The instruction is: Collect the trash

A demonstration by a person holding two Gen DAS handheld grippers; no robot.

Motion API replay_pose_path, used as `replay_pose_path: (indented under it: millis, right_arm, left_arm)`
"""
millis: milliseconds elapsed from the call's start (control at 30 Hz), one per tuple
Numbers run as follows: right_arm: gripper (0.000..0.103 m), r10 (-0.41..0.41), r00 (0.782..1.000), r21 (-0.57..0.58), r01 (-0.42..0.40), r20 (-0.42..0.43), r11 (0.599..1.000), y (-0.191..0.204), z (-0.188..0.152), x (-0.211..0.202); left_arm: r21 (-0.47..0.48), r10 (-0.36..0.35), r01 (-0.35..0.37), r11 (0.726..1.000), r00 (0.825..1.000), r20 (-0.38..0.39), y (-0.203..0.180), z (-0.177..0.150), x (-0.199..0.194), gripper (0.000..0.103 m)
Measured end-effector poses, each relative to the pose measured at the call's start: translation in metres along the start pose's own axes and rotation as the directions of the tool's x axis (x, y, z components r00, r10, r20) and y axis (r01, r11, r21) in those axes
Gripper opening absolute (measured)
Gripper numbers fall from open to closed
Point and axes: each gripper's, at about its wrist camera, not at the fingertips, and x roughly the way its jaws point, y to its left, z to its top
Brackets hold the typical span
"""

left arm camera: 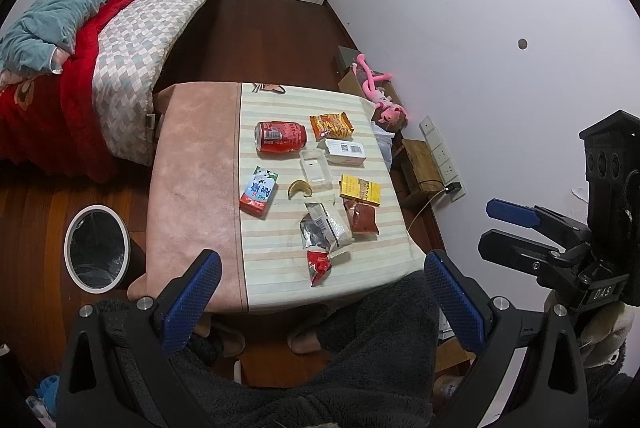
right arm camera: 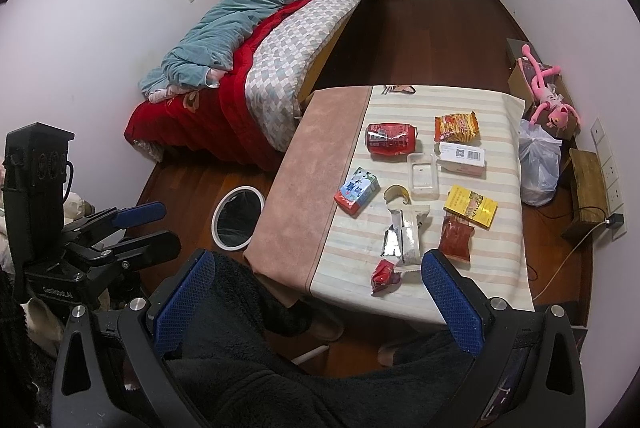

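Trash covers the striped cloth (left arm camera: 280,100) on the table: a red can (left arm camera: 281,137) at its far side, a milk carton (left arm camera: 258,192) toward the pink edge, a silver wrapper (left arm camera: 324,230) nearer. Beside the table, a bin (left arm camera: 96,250) stands on the floor. Left gripper (left arm camera: 320,302) and right gripper (right arm camera: 318,302) both hang released, jaws wide, holding nothing, short of the table's near edge.

Black tongs (left arm camera: 320,292); blue textured pads (left arm camera: 192,302)

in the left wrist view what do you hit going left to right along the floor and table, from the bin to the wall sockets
trash bin → milk carton → red can → clear plastic tray → yellow box → wooden stool → wall sockets
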Motion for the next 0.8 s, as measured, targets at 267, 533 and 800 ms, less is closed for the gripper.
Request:
replay_pose_path:
  millis: [267, 533, 800]
  right_arm:
    - [0.103, 0.001, 1.000, 0.000, -0.001, 0.000, 1.000, -0.0007, 0.0014, -0.0002]
    - [0.103, -0.001, 1.000, -0.003, 0.001, 0.000, 1.000, 0.0000, 0.0012, -0.0003]
    - [0.103, -0.002, 1.000, -0.004, 0.002, 0.000, 1.000, 0.0000, 0.0004, 0.0004]
  left_arm:
    - [0.001, -0.001, 0.001, 1.000, 1.000, 0.001, -0.0013, 0.0006, 0.0004, 0.103]
    - [0.008, 0.003, -0.003, 1.000, 1.000, 0.001, -0.0043, 0.0013, -0.0043, 0.103]
    - [0.012, 0.004, -0.004, 1.000, 1.000, 0.006, -0.0055, 0.0030, -0.0062, 0.103]
